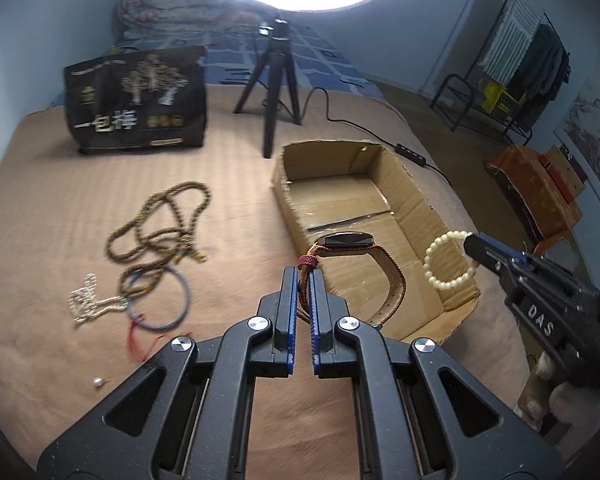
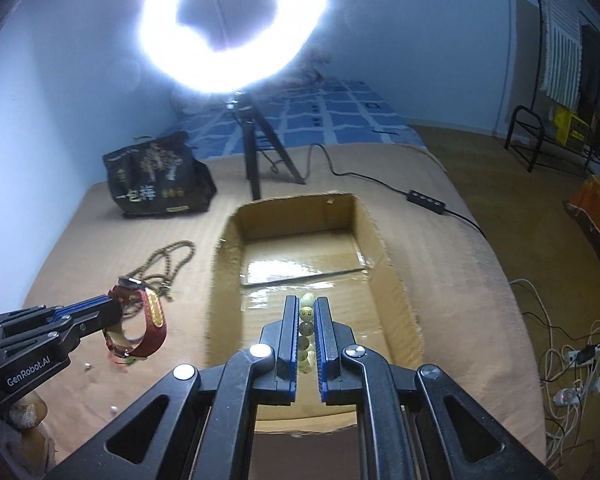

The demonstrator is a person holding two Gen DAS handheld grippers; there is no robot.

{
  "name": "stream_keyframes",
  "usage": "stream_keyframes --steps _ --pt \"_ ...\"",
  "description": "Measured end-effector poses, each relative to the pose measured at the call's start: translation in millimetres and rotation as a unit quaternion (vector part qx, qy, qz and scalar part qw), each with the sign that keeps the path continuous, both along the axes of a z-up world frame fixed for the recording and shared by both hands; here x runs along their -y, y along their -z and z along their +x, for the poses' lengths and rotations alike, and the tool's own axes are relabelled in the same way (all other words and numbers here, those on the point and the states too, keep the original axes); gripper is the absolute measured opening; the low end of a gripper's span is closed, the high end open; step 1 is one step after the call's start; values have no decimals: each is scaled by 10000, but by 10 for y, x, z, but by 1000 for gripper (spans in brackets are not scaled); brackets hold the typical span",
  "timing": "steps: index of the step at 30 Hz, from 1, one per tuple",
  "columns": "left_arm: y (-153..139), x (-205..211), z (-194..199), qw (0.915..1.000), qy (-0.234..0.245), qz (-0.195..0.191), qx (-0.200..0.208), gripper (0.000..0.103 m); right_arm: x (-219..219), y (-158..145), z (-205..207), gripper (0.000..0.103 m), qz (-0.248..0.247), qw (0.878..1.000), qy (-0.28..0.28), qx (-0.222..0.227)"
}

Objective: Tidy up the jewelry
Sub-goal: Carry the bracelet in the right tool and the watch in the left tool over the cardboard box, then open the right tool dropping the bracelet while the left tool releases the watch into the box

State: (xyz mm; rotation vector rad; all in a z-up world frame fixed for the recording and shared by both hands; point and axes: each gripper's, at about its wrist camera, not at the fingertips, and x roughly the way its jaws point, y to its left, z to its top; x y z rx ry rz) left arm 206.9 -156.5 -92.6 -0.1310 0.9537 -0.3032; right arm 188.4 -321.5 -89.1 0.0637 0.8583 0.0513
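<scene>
Cardboard box (image 2: 383, 280): our drop target, frame centre.
Left gripper (image 1: 304, 276): clamped on watch (image 1: 349, 242).
Right gripper (image 2: 307, 312): clamped on bracelet (image 1: 447, 260); we release low inside.

A: What carries the objects?
B: A bed (image 1: 40, 208) under a tan cover, with a blue patterned sheet (image 1: 300, 52) at its far end.

A: What lies directly on it?
B: An open cardboard box (image 1: 411, 196), a black printed bag (image 1: 136, 100), a tripod (image 1: 270, 80), a cable with inline switch (image 1: 411, 155), brown bead strands (image 1: 160, 224), a blue bangle (image 1: 168, 300), a pale chain (image 1: 84, 304), one loose pearl (image 1: 97, 381).
</scene>
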Motion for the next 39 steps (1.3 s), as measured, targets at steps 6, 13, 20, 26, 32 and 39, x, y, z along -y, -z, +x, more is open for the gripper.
stream_keyframes --steps 6,13,20,26,32,39 --pt "149 290 221 9998 124 144 -34 4 218 130 38 5 104 9997 101 -184" --pt "321 386 370 9997 104 196 -138 4 329 258 54 5 223 9990 116 -370" --pt "326 398 395 9997 108 215 -44 27 362 337 77 40 210 9986 168 -459" --pt "270 354 351 9994 97 327 49 28 395 253 38 64 82 9990 318 -290" --pt "176 263 267 9990 47 427 152 28 372 200 3 73 37 9991 358 -205" --pt "48 81 138 9976 4 628 307 29 238 68 -85 84 -29 9995 316 37"
